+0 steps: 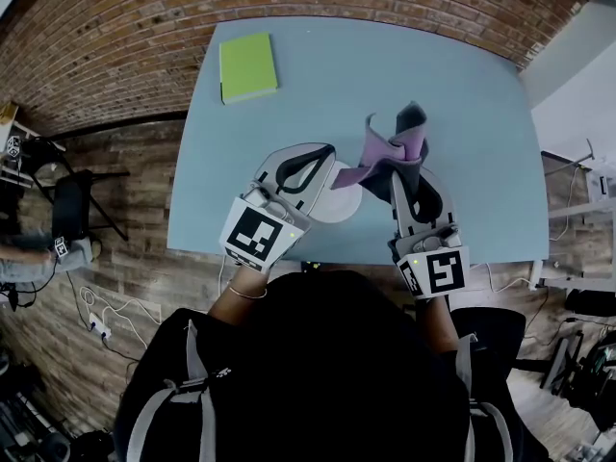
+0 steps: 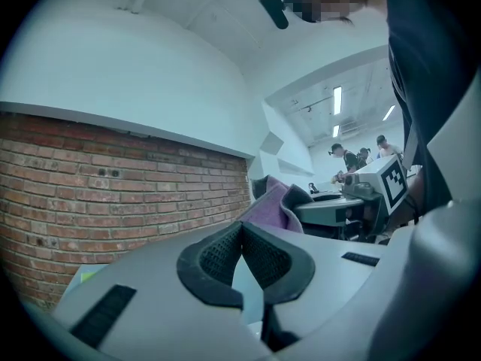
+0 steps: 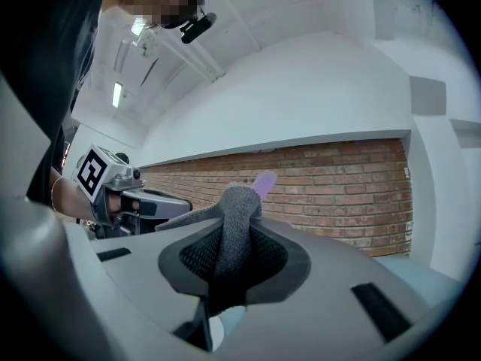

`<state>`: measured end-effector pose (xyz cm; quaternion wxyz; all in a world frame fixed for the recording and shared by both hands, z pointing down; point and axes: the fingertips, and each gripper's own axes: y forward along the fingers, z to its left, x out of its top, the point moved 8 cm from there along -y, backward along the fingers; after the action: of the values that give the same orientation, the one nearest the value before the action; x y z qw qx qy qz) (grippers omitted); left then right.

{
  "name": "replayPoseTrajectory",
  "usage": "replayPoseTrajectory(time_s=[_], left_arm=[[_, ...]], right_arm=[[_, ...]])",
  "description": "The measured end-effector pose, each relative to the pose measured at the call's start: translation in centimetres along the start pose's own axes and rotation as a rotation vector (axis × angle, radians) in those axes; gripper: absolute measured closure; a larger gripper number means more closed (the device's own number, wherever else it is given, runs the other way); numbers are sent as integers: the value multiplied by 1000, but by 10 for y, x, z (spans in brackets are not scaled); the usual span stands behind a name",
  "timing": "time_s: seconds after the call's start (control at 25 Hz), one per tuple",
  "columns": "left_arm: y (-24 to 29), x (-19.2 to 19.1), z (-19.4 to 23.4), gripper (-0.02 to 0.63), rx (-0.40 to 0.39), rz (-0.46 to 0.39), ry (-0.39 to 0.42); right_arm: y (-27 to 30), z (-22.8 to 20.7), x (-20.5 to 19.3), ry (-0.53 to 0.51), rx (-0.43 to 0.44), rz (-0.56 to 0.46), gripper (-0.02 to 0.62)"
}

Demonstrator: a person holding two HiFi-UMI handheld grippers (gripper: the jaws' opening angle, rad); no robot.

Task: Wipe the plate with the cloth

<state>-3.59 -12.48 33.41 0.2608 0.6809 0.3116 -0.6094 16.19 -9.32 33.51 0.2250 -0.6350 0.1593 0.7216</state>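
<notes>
My right gripper (image 1: 408, 168) is shut on a purple and grey cloth (image 1: 387, 152), which stands up from its jaws and drapes leftwards. In the right gripper view the cloth (image 3: 237, 213) is pinched between the black pads. My left gripper (image 1: 325, 154) is shut, and in the left gripper view its pads (image 2: 225, 250) meet at the tip with nothing showing between them. A white plate (image 1: 345, 200) shows between the two grippers near the table's front edge, partly hidden under the left one. I cannot tell whether it touches the plate. Both grippers point level, side by side.
A green notebook (image 1: 247, 65) lies at the far left corner of the blue table (image 1: 452, 85). A dark chair (image 1: 72, 200) and cables stand on the wooden floor to the left. A brick wall (image 2: 113, 194) runs behind the table, and people (image 2: 361, 156) are far off.
</notes>
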Motion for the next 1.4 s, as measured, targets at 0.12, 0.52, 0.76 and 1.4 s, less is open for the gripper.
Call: replayPoseTrajectory(time_s=[0.12,0.52,0.76,1.4], left_arm=[[0,5,-3,598,3,0,-14],[3,15,-5,598,-1,-5,-12],[1,22,-8,598,-4,-15,-6],[-6,26,-14,598,8,-13,-9]], right_arm=[[-1,1,4,-14,5,-7,529],[-5,-5,32,18,6,-68,529],[-9,-3,42,20,9,-99,529],[-14,1,47,21,27,-101,529]])
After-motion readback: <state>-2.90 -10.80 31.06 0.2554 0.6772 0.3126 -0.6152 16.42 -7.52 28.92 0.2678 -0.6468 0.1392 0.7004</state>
